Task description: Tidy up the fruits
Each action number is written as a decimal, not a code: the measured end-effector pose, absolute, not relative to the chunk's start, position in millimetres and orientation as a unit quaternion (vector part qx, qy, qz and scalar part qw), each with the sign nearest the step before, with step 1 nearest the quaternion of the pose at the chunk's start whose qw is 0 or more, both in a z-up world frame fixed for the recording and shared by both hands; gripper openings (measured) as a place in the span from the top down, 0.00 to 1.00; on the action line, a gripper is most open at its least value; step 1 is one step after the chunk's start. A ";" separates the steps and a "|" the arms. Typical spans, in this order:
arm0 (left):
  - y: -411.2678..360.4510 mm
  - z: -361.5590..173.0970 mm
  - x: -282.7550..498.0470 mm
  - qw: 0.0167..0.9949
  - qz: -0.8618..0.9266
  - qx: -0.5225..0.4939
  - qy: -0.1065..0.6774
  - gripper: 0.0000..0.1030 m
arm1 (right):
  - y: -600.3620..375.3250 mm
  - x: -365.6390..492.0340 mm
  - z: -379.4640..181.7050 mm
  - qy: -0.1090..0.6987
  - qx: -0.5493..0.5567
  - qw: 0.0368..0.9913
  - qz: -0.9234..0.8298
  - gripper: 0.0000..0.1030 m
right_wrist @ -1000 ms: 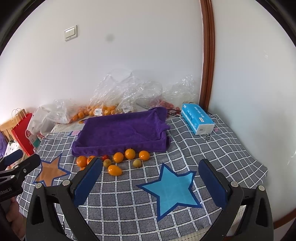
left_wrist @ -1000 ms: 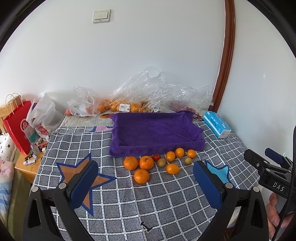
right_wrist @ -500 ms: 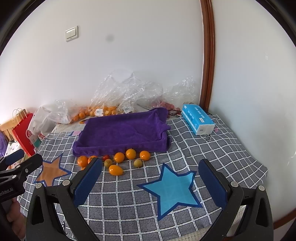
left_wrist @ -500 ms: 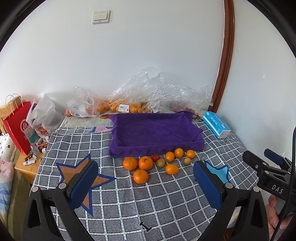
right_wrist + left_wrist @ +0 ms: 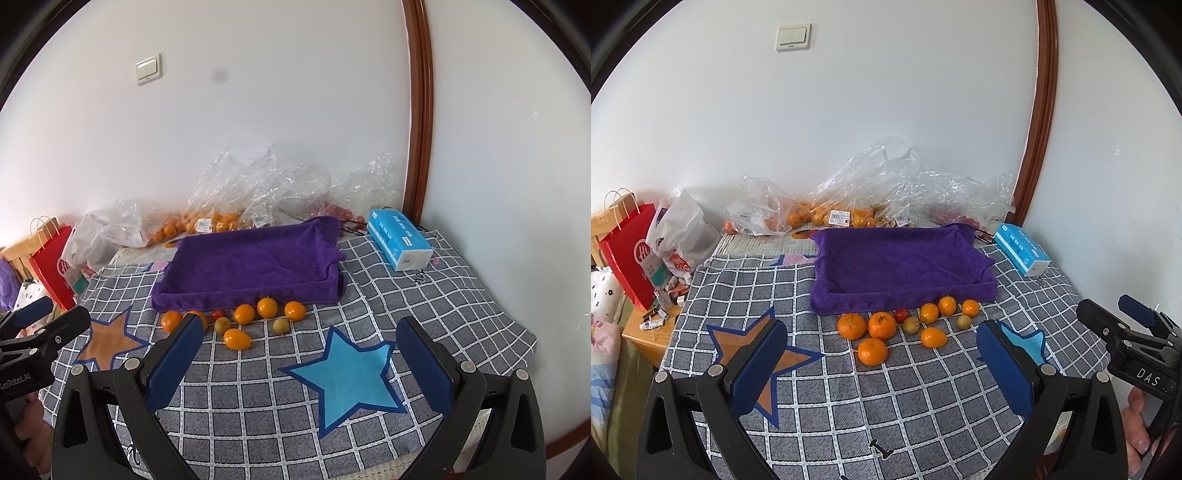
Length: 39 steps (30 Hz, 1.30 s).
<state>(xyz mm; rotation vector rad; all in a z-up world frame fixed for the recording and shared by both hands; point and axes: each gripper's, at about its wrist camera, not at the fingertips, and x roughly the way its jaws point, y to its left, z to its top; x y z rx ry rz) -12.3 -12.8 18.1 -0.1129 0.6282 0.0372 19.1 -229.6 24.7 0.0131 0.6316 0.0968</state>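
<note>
Checked cloth (image 5: 923, 406): fruits (image 5: 908, 325) beyond left claw (image 5: 882, 354).

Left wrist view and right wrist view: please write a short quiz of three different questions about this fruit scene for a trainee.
1. True or false: the purple towel-lined tray already holds fruit.
2. Where does the light blue tissue pack lie relative to the tray: A left, B right, C inside?
3. Fill in: both the left gripper and the right gripper are ____.

Key:
1. False; the round orange citrus fruits lie on the grey checked cloth in front of it.
2. B.
3. Open, holding nothing.
</note>
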 end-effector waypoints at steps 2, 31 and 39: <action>-12.9 18.7 -13.1 0.949 0.018 -0.058 0.308 0.00 | -229.2 17.7 26.2 0.308 0.004 0.950 0.049 0.00; -4.5 1.3 21.9 0.945 0.036 -0.053 0.320 0.00 | -231.7 60.2 5.5 0.334 -0.015 0.942 0.024 0.00; 10.1 -37.2 57.9 0.934 0.033 -0.060 0.349 0.00 | -221.3 84.1 -36.8 0.333 -0.044 0.941 0.042 0.00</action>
